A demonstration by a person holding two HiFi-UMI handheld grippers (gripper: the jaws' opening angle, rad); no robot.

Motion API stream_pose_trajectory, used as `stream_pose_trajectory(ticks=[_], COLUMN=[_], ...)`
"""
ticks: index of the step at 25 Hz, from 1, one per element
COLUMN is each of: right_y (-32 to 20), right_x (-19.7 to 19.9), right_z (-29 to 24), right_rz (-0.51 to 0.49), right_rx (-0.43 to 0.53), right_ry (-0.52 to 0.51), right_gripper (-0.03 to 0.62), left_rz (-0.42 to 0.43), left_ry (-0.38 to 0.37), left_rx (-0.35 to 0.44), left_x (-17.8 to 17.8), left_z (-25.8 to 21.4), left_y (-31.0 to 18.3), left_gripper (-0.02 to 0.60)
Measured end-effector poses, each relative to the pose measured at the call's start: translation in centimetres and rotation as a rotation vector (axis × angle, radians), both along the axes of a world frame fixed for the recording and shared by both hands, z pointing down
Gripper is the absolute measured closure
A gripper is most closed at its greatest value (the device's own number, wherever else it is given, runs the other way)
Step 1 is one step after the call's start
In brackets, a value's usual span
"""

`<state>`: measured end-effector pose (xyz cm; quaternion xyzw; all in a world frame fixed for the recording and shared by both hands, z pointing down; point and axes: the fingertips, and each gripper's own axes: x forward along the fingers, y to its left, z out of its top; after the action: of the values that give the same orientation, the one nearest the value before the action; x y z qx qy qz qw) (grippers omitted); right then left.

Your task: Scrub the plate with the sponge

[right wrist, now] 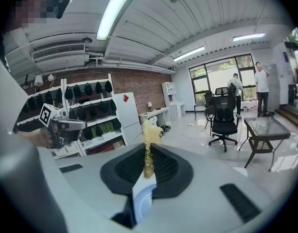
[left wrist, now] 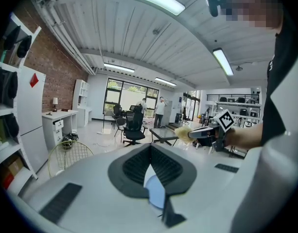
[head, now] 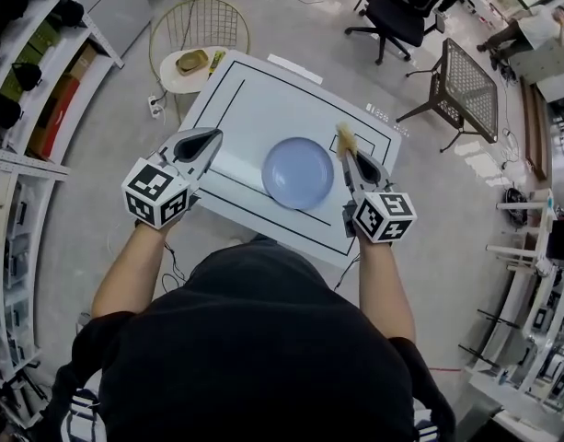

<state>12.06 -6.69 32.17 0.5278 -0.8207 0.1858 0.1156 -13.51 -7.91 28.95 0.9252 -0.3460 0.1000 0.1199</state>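
Note:
A pale blue plate (head: pixel 298 173) lies empty in the middle of the white table (head: pixel 263 99). My left gripper (head: pixel 214 136) hovers over the table just left of the plate, jaws shut with nothing between them. In the left gripper view the shut jaws (left wrist: pixel 149 166) hide most of the plate (left wrist: pixel 156 192). My right gripper (head: pixel 347 152) is at the plate's right rim, shut on a yellow sponge (head: pixel 346 139) that sticks out past its tips. The right gripper view shows the sponge (right wrist: pixel 149 144) pinched upright between the jaws (right wrist: pixel 148 171), the plate (right wrist: pixel 144 203) below.
A round side table (head: pixel 194 63) with a wire rim stands at the table's far left corner. A black mesh table (head: pixel 466 86) and an office chair (head: pixel 397 12) stand beyond it on the right. Shelves (head: pixel 24 72) line the left wall.

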Motion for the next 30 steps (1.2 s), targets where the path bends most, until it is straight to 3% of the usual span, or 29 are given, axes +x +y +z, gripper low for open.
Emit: stream_pose_trajectory(ticks=[22, 30], right_y=[-5.7, -6.2], right_x=[1.5, 0.8], right_z=[5.2, 8.2], right_rz=[-0.049, -0.083], right_rx=[-0.098, -0.148], right_ry=[0.000, 0.024], right_gripper=[0.568, 0.566], left_rz=[0.002, 0.027], left_ry=[-0.019, 0.041], left_rx=[-0.097, -0.152], left_x=[3.8, 5.3], left_z=[4.6, 6.7], left_y=[-5.0, -6.0], left_gripper=[0.575, 0.572])
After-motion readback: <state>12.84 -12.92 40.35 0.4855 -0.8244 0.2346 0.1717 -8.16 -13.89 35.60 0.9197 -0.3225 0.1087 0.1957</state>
